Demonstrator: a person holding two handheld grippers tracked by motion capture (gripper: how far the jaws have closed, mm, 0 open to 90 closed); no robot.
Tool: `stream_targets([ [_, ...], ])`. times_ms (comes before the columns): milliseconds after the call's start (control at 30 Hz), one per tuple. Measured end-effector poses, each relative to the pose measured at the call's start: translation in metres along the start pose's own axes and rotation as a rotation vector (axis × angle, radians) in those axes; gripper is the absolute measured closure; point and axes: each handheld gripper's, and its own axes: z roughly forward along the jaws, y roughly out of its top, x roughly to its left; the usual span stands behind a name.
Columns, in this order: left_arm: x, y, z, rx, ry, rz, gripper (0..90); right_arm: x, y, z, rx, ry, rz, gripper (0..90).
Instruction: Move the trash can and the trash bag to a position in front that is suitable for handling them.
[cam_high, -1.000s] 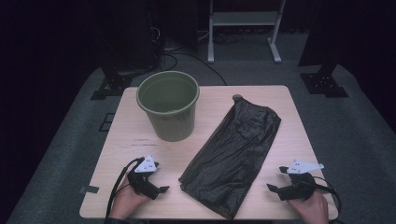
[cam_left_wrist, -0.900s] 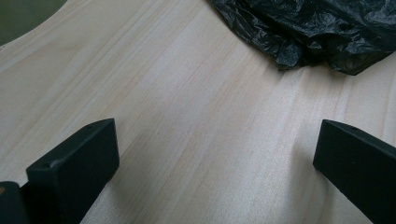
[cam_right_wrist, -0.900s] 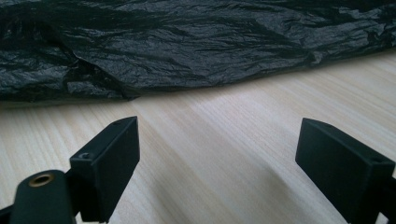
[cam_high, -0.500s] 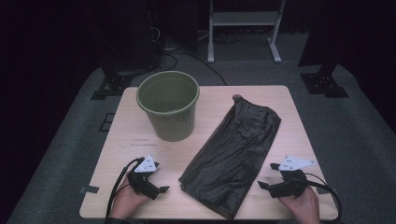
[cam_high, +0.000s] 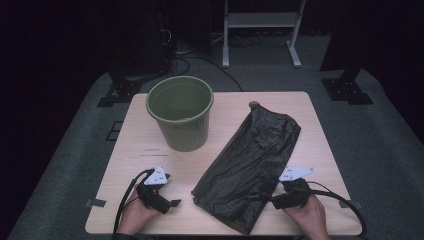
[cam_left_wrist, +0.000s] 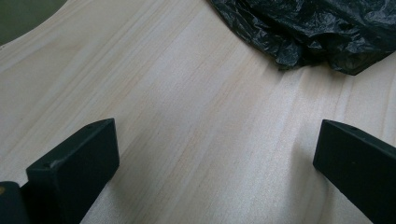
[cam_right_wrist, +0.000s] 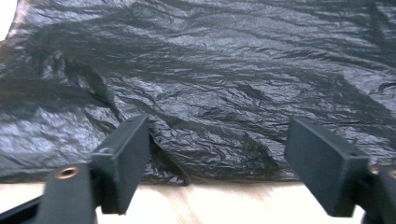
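Each black claw carries a pale three-cornered plate, flat rectangular jaws, a brass-looking screw and a trailing black cable.

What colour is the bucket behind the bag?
Olive green; the round plastic bucket shows best in the high view.

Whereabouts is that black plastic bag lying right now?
In the high view the black plastic bag lies flat on the table's right half, right of the green bucket, its near edge beside the right claw.

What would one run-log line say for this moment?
right gripper: open, jaws closing, at black bag edge, not gripping | left gripper: open, over bare table | green bucket: upright, apart from bag
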Motion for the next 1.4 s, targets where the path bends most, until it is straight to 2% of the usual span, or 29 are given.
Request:
stream_targets([
  [67, 0.000, 0.000, 0.000, 0.000, 0.000, 0.000, 0.0, 0.000, 0.000, 0.002, 0.004, -0.001, 0.001, 27.0],
  [133, 0.000, 0.000, 0.000, 0.000, 0.000, 0.000, 0.0, 0.000, -0.001, 0.005, 0.010, 0.019, -0.009, 44.6],
  [167, 0.000, 0.000, 0.000, 0.000, 0.000, 0.000, 0.0, 0.000, -0.001, 0.005, 0.010, 0.019, -0.009, 44.6],
  [233, 0.000, 0.000, 0.000, 0.000, 0.000, 0.000, 0.0, 0.000, -0.001, 0.007, 0.028, 0.031, -0.014, 62.5],
  [333, 0.000, 0.000, 0.000, 0.000, 0.000, 0.000, 0.0, 0.000, -0.002, 0.008, 0.039, 0.046, -0.022, 78.6],
  [367, 0.000, 0.000, 0.000, 0.000, 0.000, 0.000, 0.0, 0.000, -0.002, 0.008, 0.039, 0.046, -0.022, 78.6],
  [400, 0.000, 0.000, 0.000, 0.000, 0.000, 0.000, 0.0, 0.000, -0.002, 0.007, 0.047, 0.047, -0.030, 87.0],
  [467, 0.000, 0.000, 0.000, 0.000, 0.000, 0.000, 0.0, -0.001, -0.002, 0.006, 0.049, 0.042, -0.041, 89.7],
  [700, 0.000, 0.000, 0.000, 0.000, 0.000, 0.000, 0.0, -0.010, -0.001, 0.001, 0.039, 0.012, -0.027, 89.8],
  [800, 0.000, 0.000, 0.000, 0.000, 0.000, 0.000, 0.0, -0.026, 0.000, -0.002, 0.029, -0.018, 0.001, 89.8],
  [833, 0.000, 0.000, 0.000, 0.000, 0.000, 0.000, 0.0, -0.026, 0.000, -0.002, 0.029, -0.018, 0.001, 89.8],
  [867, 0.000, 0.000, 0.000, 0.000, 0.000, 0.000, 0.0, -0.035, 0.000, -0.003, 0.025, -0.038, 0.017, 89.8],
  [933, 0.000, 0.000, 0.000, 0.000, 0.000, -0.001, 0.0, -0.045, 0.001, -0.004, 0.025, -0.062, 0.029, 89.8],
  [967, 0.000, 0.000, 0.000, 0.000, 0.000, -0.001, 0.0, -0.045, 0.001, -0.004, 0.025, -0.062, 0.029, 89.8],
  [1000, 0.000, 0.000, 0.000, 0.000, 0.000, -0.001, 0.0, -0.055, 0.001, -0.005, 0.020, -0.089, 0.049, 89.8],
  [1033, 0.000, 0.000, 0.000, 0.000, 0.000, -0.001, 0.0, -0.055, 0.001, -0.005, 0.020, -0.089, 0.049, 89.8],
  [1067, 0.000, 0.000, 0.000, -0.001, 0.001, -0.002, 0.0, -0.064, 0.000, -0.007, 0.025, -0.120, 0.063, 89.5],
  [1133, 0.000, 0.000, 0.000, -0.001, 0.001, -0.002, 0.0, -0.070, -0.002, -0.008, 0.016, -0.139, 0.080, 78.9],
  [1167, 0.000, 0.000, 0.000, -0.001, 0.001, -0.002, 0.0, -0.070, -0.002, -0.008, 0.016, -0.139, 0.080, 78.9],
  [1233, 0.000, 0.000, 0.000, -0.001, 0.001, -0.003, 0.0, -0.069, -0.002, -0.015, -0.004, -0.150, 0.094, 64.9],
  [1267, 0.000, 0.000, 0.000, -0.001, 0.002, -0.003, 0.0, -0.067, -0.002, -0.019, -0.015, -0.150, 0.100, 60.8],
  [1333, 0.000, 0.000, 0.000, -0.001, 0.002, -0.003, 0.0, -0.065, -0.002, -0.022, -0.026, -0.141, 0.108, 59.7],
  [1400, 0.000, 0.000, 0.000, -0.001, 0.003, -0.002, 0.0, -0.057, -0.003, -0.031, -0.047, -0.124, 0.118, 54.8],
])
